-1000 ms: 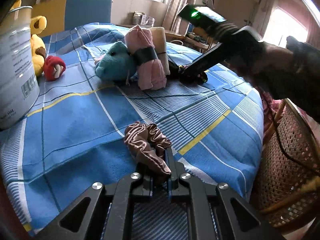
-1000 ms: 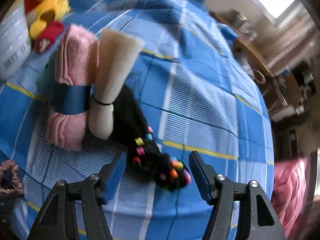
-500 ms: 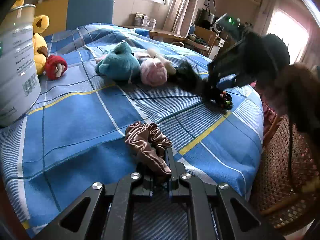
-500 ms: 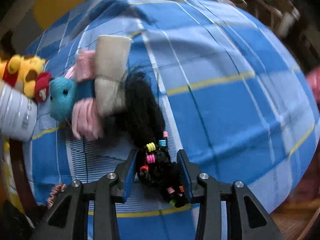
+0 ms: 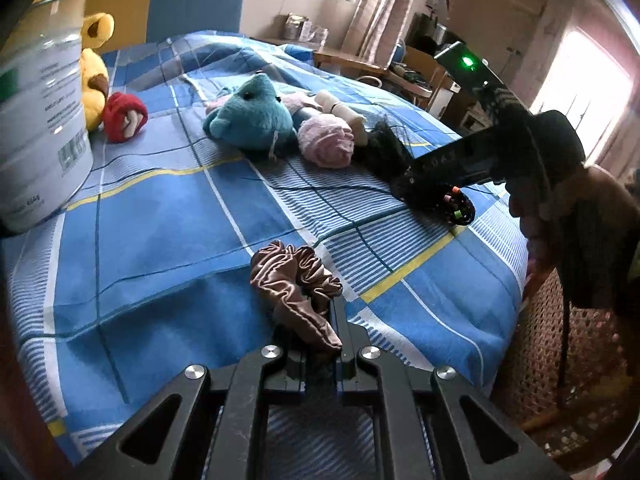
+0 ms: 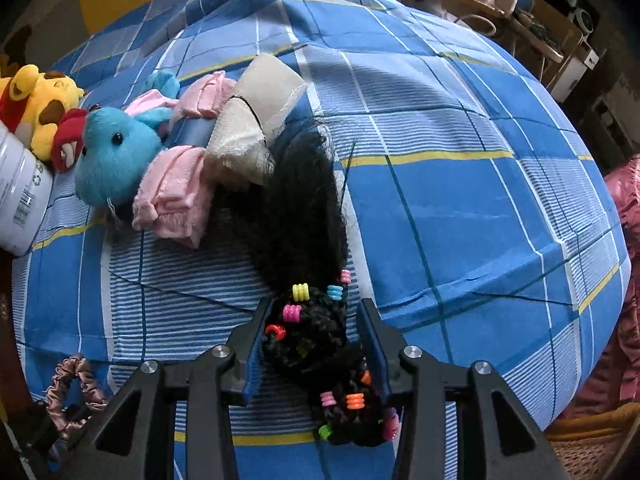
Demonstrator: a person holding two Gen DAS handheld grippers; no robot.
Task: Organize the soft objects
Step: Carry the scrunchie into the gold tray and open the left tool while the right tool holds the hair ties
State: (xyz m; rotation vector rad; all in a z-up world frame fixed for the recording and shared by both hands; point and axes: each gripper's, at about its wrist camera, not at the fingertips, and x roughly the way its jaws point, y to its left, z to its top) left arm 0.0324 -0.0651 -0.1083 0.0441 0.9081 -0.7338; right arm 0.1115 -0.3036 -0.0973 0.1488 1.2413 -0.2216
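My left gripper [image 5: 320,320] is shut on a brown satin scrunchie [image 5: 298,286] and holds it at the near edge of the blue checked bed [image 5: 160,216]. The scrunchie also shows in the right wrist view [image 6: 74,390]. My right gripper [image 6: 316,320] is closed around the beaded end of a black hairpiece [image 6: 304,240], which lies on the bed; it shows too in the left wrist view [image 5: 436,196]. A pink rolled towel [image 6: 176,196], a cream rolled towel [image 6: 256,128] and a blue plush [image 6: 108,152] lie just beyond the hairpiece.
A large white tin [image 5: 36,112] stands at the left edge. A yellow plush [image 5: 94,68] and a red mushroom toy [image 5: 124,116] sit beside it. A wicker chair [image 5: 568,360] is at the bed's right side. A desk [image 6: 460,4] stands behind the bed.
My right gripper closed in on the hairpiece's beaded end and dragged it toward the bed's near edge. My left gripper stayed still, holding the scrunchie.
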